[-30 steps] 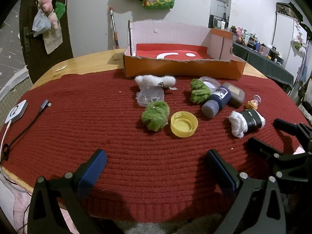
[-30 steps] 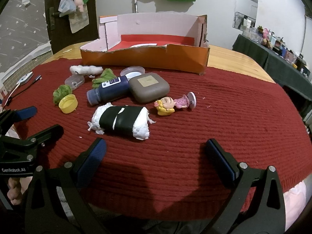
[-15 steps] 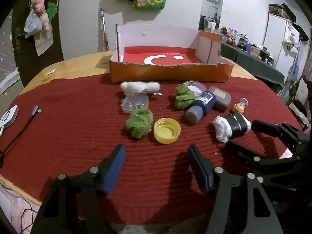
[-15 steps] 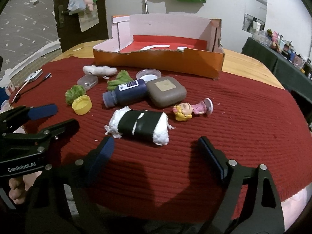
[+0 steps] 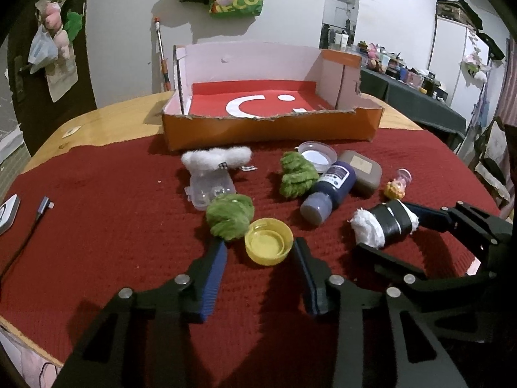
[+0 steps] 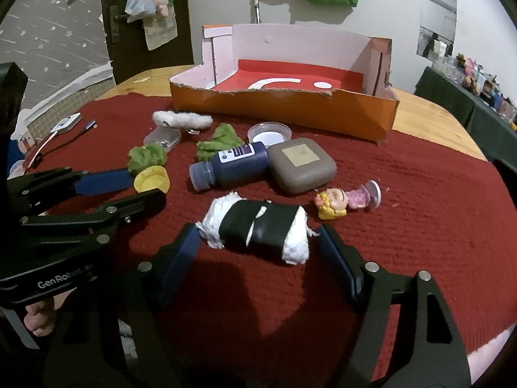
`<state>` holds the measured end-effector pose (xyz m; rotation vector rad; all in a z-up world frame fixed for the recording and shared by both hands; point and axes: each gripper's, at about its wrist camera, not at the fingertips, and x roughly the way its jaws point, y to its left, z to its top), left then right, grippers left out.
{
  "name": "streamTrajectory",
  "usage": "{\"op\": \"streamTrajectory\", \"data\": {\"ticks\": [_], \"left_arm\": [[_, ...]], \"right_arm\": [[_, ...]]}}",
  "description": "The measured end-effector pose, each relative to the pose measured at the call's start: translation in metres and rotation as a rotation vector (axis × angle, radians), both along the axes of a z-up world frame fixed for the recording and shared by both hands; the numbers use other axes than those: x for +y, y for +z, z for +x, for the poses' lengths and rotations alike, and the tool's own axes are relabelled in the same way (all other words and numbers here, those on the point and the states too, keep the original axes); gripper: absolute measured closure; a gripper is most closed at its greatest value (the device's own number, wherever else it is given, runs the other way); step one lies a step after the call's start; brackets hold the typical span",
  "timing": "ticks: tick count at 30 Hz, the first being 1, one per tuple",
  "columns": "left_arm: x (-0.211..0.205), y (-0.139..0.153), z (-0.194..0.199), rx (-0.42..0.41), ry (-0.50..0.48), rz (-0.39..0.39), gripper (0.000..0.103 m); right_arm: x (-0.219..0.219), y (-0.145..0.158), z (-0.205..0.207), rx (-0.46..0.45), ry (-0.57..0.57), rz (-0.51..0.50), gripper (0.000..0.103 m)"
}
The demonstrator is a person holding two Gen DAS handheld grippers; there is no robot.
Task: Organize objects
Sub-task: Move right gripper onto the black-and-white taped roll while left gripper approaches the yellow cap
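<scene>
Both sets of jaws have narrowed since earlier: the left gripper (image 5: 258, 252) is closing around the round yellow plastic cap (image 5: 269, 241), the right gripper (image 6: 258, 239) around the black-banded white cloth roll (image 6: 258, 228), neither yet clamped. Squeezed, the shallow cap may pop free; the fuzzy green pompom (image 5: 230, 215) beside the left jaw may snag.

Quick count of what's sitting on the red cloth: two green fuzzy clumps (image 5: 230, 216) (image 5: 296, 175), one white fluffy piece (image 5: 216, 158), one yellow cap (image 5: 269, 241), one dark blue bottle (image 5: 327, 193), one brown rounded case (image 5: 364, 173), one clear round lid (image 5: 317, 152), one clear plastic case (image 5: 209, 189), one black-and-white sushi-roll plush (image 6: 258, 226) and one small doll figure (image 6: 345, 199). Behind them there's one orange cardboard box (image 5: 268, 128), and off to the left one cable (image 5: 35, 218). Two grippers, (image 5: 258, 252) and (image 6: 258, 236), with two fingers each.
</scene>
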<state>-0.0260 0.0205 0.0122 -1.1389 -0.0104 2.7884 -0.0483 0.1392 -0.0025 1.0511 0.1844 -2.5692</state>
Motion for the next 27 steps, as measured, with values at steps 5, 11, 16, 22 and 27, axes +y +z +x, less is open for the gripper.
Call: {"op": "streamTrajectory", "data": {"ticks": [5, 11, 16, 22, 27], "left_arm": [[0.0, 0.0, -0.007, -0.001, -0.009, 0.005, 0.062], [0.007, 0.0, -0.006, 0.007, -0.034, -0.011, 0.072], [0.008, 0.001, -0.006, 0.007, -0.039, -0.006, 0.072], [0.009, 0.005, -0.001, 0.016, -0.044, -0.006, 0.072], [0.01, 0.011, 0.002, 0.034, -0.046, -0.01, 0.072]], "right_arm": [[-0.002, 0.001, -0.004, 0.0, 0.006, -0.006, 0.039], [-0.002, 0.002, -0.007, -0.004, 0.012, -0.004, 0.045], [0.0, 0.002, -0.006, -0.007, 0.011, -0.008, 0.046], [0.0, 0.004, -0.005, -0.001, 0.012, -0.009, 0.046], [0.0, 0.011, -0.001, 0.017, 0.014, -0.007, 0.046]]}}
